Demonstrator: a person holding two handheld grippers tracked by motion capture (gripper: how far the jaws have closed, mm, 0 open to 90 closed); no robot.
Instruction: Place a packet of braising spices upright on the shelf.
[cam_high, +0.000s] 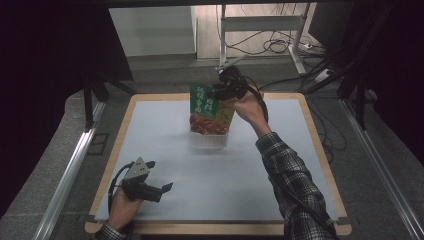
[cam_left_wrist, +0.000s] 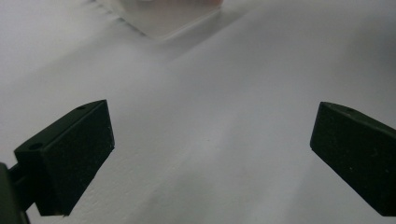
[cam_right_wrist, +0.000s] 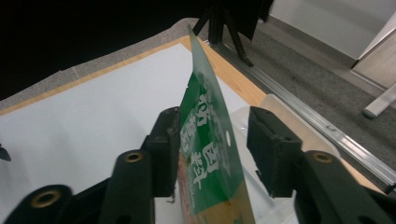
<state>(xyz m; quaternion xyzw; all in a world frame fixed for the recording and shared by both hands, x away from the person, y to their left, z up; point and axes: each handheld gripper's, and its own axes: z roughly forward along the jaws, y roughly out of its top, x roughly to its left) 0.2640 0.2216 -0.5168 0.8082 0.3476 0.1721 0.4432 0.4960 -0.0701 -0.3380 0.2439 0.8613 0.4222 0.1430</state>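
Packet (cam_high: 209, 107): stood upright in the clear tub (cam_high: 209, 140) at the surface's (cam_high: 165, 150) far middle | right tongs (cam_right_wrist: 212, 154): parted around the packet's top edge, one pad touching, grip released | left tongs (cam_left_wrist: 212, 154): held wide, empty, well apart

green pouch (cam_high: 207, 107) with white lettering, a red-brown food picture and a yellow-green corner; clear plastic container (cam_high: 209, 140) at 6 o'clock of it; pale grey-white tabletop (cam_high: 165, 145) edged in light wood; black fingers (cam_right_wrist: 273, 149); dark plaid sleeve (cam_high: 290, 175) with pale lines.
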